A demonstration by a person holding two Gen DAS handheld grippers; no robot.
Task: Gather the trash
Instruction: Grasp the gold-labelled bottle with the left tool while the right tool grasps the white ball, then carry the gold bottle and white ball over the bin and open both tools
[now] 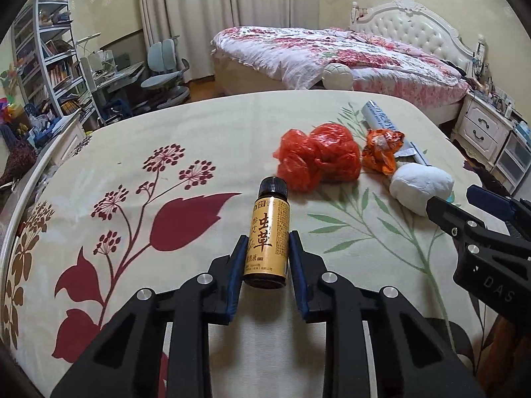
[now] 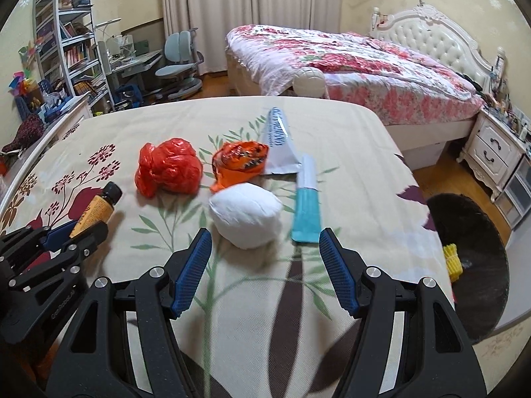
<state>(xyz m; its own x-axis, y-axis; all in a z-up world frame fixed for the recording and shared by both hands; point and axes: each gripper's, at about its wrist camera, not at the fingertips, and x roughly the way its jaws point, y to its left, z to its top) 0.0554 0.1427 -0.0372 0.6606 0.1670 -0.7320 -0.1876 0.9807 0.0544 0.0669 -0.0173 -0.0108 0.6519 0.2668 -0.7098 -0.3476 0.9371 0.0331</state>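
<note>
A small brown bottle (image 1: 267,232) with a gold label and black cap lies between the blue pads of my left gripper (image 1: 268,242), which is shut on it. The same bottle (image 2: 96,209) and left gripper (image 2: 71,232) show at the left of the right wrist view. My right gripper (image 2: 265,242) stands open just short of a white crumpled wad (image 2: 246,217), not touching it. Beyond lie a red plastic bag (image 2: 169,169), an orange wrapper (image 2: 239,162), a teal and white packet (image 2: 307,202) and a white pouch (image 2: 278,142). My right gripper (image 1: 464,199) also enters the left wrist view beside the wad (image 1: 419,185).
Everything lies on a table with a floral cloth (image 2: 259,298). A black bin (image 2: 474,265) holding a yellow item stands at the table's right edge. Behind are a bed (image 2: 348,66), a nightstand (image 2: 494,152), a desk chair (image 2: 179,63) and bookshelves (image 2: 66,43).
</note>
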